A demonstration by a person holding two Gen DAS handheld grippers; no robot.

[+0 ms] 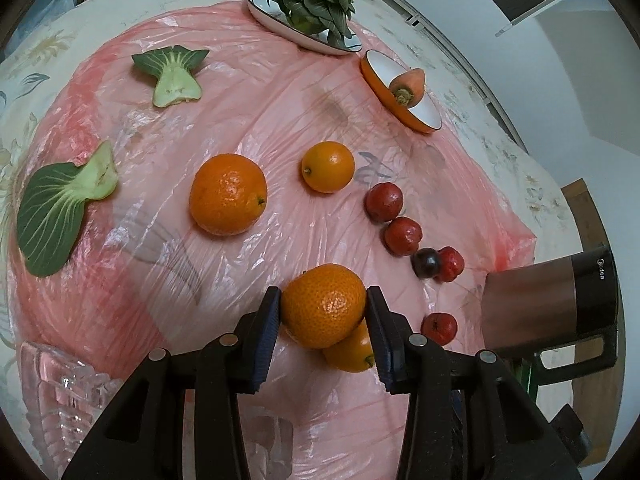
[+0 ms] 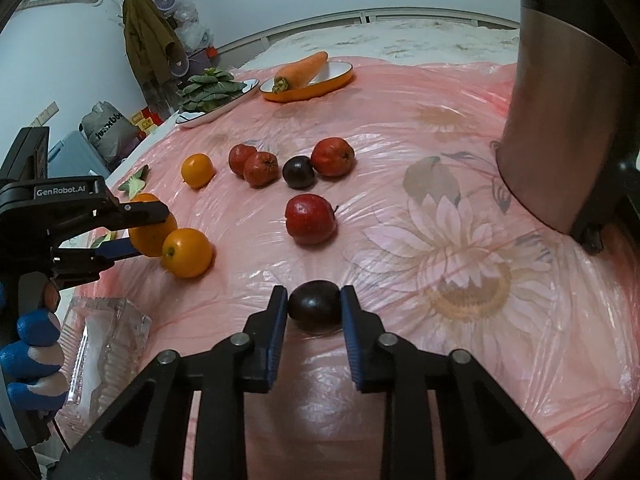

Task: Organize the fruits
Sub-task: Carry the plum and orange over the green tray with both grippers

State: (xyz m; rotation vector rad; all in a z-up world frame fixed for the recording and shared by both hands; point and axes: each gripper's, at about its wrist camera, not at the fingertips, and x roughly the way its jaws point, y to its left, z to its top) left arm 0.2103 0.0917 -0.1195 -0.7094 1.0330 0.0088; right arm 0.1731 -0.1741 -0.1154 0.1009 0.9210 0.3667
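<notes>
My left gripper (image 1: 323, 306) is shut on an orange (image 1: 324, 305), held just above the pink plastic sheet; it also shows in the right wrist view (image 2: 150, 224). Another orange (image 1: 354, 350) lies right beneath it. Two more oranges (image 1: 228, 199) (image 1: 328, 167) lie farther back. My right gripper (image 2: 314, 306) is shut on a dark plum (image 2: 315, 307) low over the sheet. Red fruits (image 2: 311, 218) (image 2: 333, 156) (image 2: 261, 168) and a second dark plum (image 2: 299, 171) lie in the middle.
A clear glass dish (image 2: 105, 344) stands at the near left. A kettle (image 2: 576, 92) stands at the right. A white plate of greens (image 1: 304, 12) and an orange dish with a carrot (image 1: 400, 88) sit at the back. Bok choy pieces (image 1: 60, 208) (image 1: 172, 74) lie left.
</notes>
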